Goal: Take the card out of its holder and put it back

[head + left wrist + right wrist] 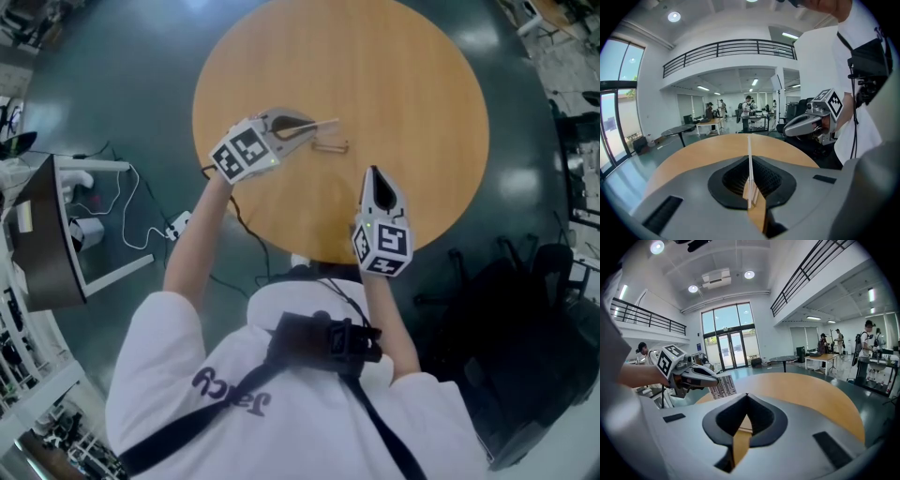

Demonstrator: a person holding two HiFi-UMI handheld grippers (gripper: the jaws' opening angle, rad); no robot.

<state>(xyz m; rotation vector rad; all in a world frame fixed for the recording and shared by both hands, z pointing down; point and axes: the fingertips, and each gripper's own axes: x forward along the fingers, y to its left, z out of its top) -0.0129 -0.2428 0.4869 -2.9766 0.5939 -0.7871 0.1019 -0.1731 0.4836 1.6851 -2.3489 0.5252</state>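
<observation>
A thin white card (320,124) sticks out of my left gripper (305,127), which is shut on it above the round wooden table (403,84). In the left gripper view the card (749,159) stands edge-on, pinched between the pads of the left gripper (751,188). The small dark card holder (332,146) lies on the table just below and right of the card, apart from it. My right gripper (373,174) hovers near the table's front edge, shut and empty (743,420). From the right gripper view, the printed card (723,386) shows in the left gripper (710,379).
A dark floor surrounds the table. A white cabinet with cables (89,225) stands at the left, and a dark chair (525,291) at the right. Other tables and several people (747,105) are far off in the hall.
</observation>
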